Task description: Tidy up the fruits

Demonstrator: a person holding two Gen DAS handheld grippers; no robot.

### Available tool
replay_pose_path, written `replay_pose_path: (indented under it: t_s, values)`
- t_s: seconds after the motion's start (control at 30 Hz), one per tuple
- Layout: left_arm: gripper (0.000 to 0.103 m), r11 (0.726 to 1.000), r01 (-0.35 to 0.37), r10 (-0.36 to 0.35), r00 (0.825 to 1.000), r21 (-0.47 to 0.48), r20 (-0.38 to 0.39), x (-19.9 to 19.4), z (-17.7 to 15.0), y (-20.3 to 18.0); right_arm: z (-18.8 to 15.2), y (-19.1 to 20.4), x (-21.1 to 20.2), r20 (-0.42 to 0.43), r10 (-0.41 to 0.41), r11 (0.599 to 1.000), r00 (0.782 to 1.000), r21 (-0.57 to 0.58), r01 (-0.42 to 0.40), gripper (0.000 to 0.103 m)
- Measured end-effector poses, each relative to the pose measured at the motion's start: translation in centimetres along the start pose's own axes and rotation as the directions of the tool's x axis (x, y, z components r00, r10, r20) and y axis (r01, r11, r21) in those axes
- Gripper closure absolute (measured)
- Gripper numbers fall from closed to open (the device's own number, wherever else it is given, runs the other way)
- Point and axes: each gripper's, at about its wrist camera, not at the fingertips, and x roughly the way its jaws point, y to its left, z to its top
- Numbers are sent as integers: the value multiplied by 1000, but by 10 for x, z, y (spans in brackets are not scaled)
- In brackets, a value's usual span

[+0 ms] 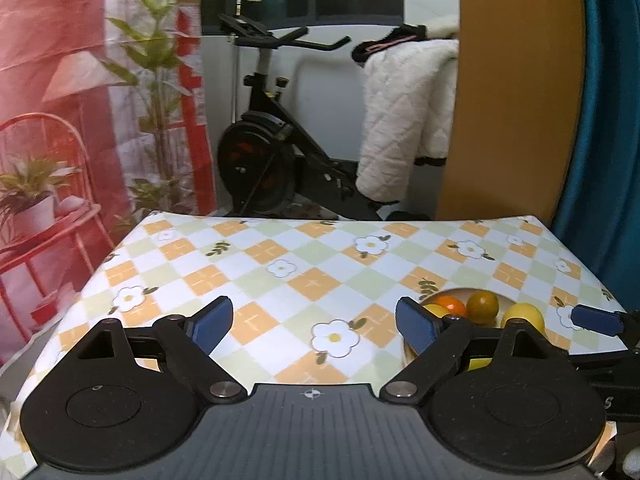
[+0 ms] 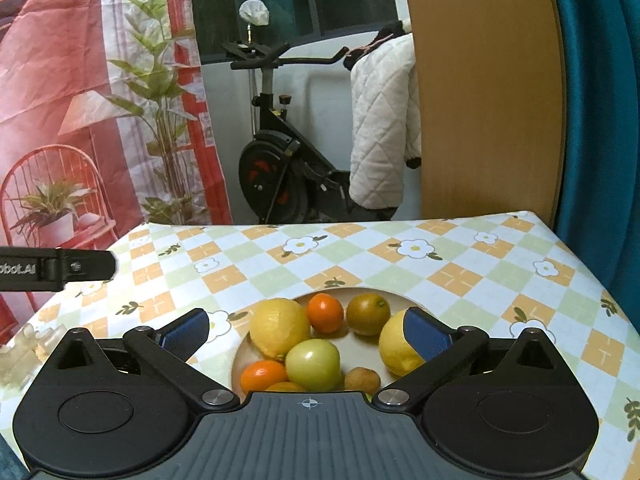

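Note:
A beige plate (image 2: 400, 299) holds several fruits on the checked flowered tablecloth (image 2: 460, 280). In it lie a large lemon (image 2: 279, 328), a second lemon (image 2: 394, 346), an orange (image 2: 325, 313), a brownish-green round fruit (image 2: 368, 314), a pale green fruit (image 2: 313, 364), another orange (image 2: 263, 376) and a small brown fruit (image 2: 362, 380). My right gripper (image 2: 306, 322) hangs open above the plate, holding nothing. My left gripper (image 1: 314, 312) is open over bare cloth, left of the plate (image 1: 460, 292). In the left wrist view only an orange (image 1: 450, 304), the brownish fruit (image 1: 483, 307) and a lemon (image 1: 526, 316) show.
The table's far edge (image 1: 320, 220) drops off to an exercise bike (image 1: 264, 152) with a white quilted jacket (image 1: 404, 120) hung on it. A wooden panel (image 2: 480, 92) and a teal curtain (image 2: 600, 120) stand at the right, a printed backdrop (image 2: 80, 100) at the left.

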Motion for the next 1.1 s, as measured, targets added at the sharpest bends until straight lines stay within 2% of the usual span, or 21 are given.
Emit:
replay_pose_path:
  t_s: [0.6,1.1]
  values:
    - [10,996,0,2,1000,-86,24,-16,-1,19,8,8,-15,-6,-19,1000,1000,1,19,1]
    - [10,996,-23,25,999,-87,20,-20,-2,20,9,11,-18,-3,-15,1000,1000,-11,15,1]
